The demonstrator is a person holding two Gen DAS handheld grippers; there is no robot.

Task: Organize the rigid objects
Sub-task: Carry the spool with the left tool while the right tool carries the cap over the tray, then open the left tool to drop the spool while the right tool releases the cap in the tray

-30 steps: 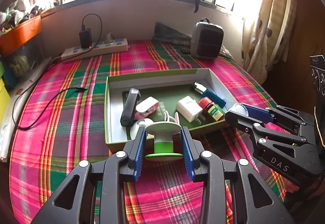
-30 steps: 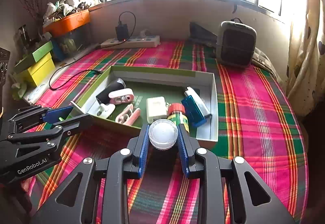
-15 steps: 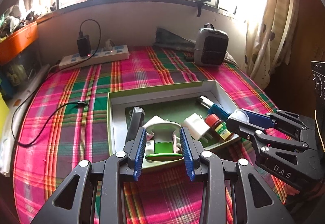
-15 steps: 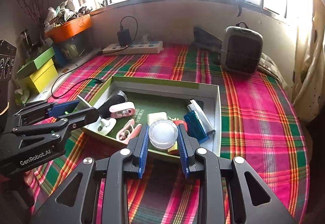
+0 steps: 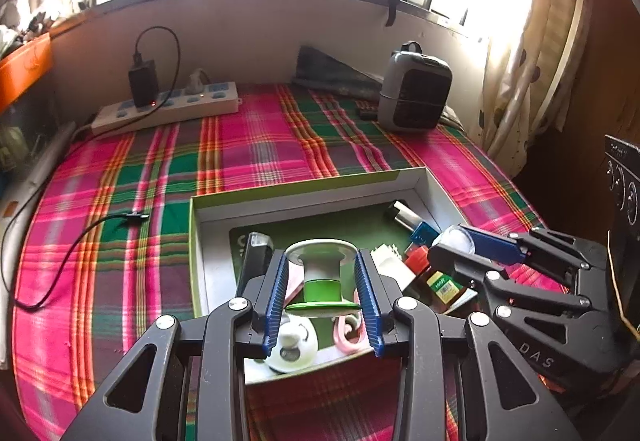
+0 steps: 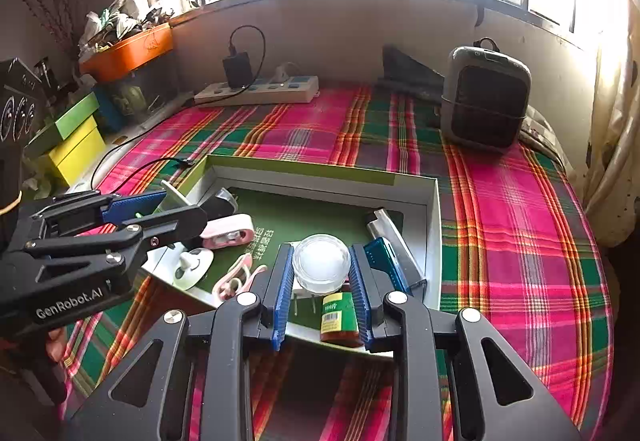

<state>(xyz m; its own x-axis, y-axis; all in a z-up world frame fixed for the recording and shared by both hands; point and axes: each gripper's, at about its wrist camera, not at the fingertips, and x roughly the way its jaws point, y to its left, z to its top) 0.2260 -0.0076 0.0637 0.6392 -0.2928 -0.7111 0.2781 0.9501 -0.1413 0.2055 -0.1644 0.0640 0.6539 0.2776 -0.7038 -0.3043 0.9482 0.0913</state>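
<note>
The left gripper (image 5: 322,293) grasps a green-and-white spool (image 5: 322,279) between its blue pads, held over the near part of the box (image 5: 320,183). The right gripper (image 6: 322,273) clamps a round white jar (image 6: 321,263), also above the box. Below and ahead of both lie a red-capped bottle (image 6: 338,317), a white plug (image 5: 390,265) and a blue case (image 6: 386,259). A heater (image 6: 486,99) stands far ahead to the right.

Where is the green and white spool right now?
In the left wrist view, the spool sits clamped between the left gripper pads, held over the near end of the box.
</note>
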